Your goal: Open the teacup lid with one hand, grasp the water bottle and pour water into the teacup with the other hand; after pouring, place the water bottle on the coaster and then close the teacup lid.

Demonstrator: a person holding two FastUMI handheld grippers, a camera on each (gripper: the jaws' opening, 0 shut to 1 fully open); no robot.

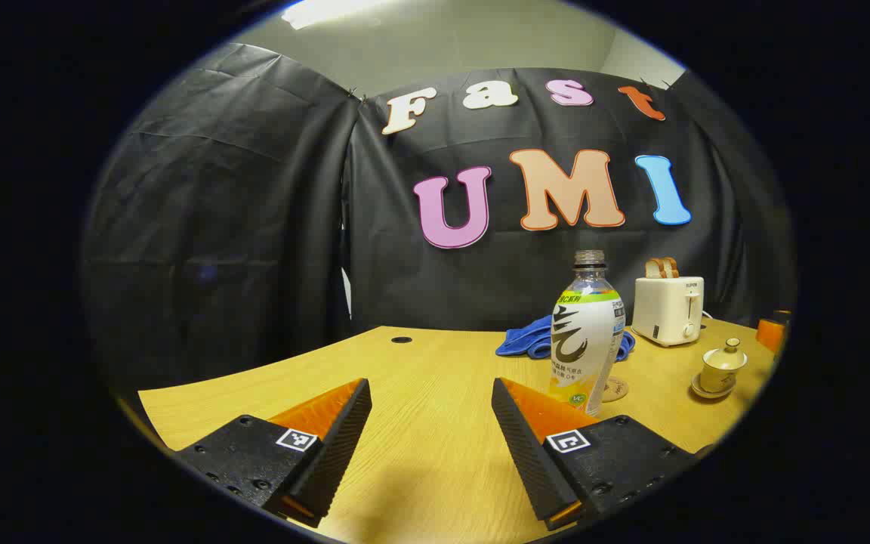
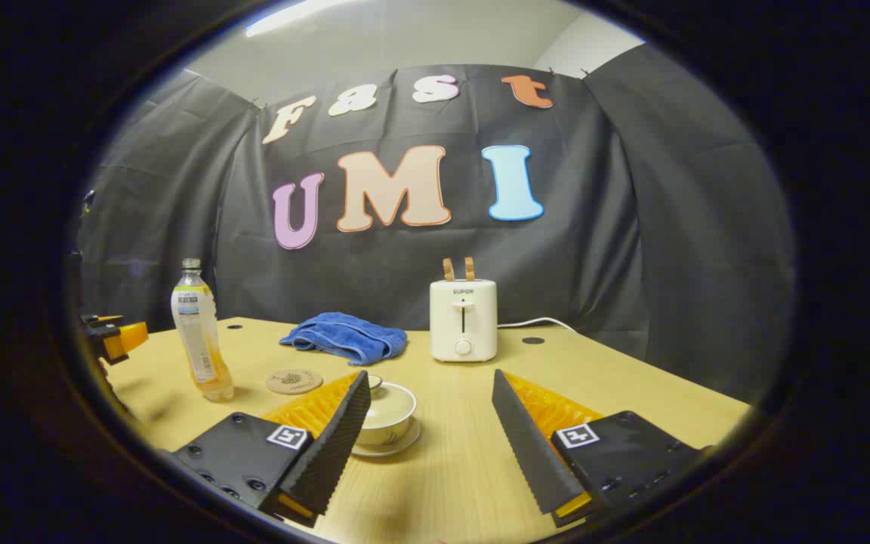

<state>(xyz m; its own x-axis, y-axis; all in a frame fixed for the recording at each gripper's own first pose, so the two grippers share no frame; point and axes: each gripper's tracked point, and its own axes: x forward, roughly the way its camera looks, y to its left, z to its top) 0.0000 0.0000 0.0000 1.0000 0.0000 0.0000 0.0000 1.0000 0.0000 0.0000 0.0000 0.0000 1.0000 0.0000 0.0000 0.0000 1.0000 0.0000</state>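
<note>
The task looks to be at its very beginning. The teacup (image 2: 388,412) stands on its saucer on the wooden bench (image 2: 616,378), and its lid (image 1: 732,349) is in place on the cup. The water bottle (image 1: 587,340) stands upright on the bench with no cap on its neck, and there is liquid in its lower part. The round coaster (image 2: 294,381) lies bare just beside the bottle, between the bottle and the teacup.

The left hand-held gripper (image 1: 431,423) is low over the bench with its fingers wide apart and nothing between them. The bottle is just ahead of it, near its right finger, but I cannot tell if they touch. The right hand-held gripper (image 2: 430,423) is also wide and holds nothing. The teacup is close in front of it, partly behind its left finger.

So, in my judgement, nothing of the task is done yet. What is left is all of it: to lift the lid, to grasp the bottle and pour, to put the bottle on the coaster, and to close the cup again. A blue towel (image 2: 344,336) and a white toaster (image 2: 463,319) stand further back and have no part in the work.
</note>
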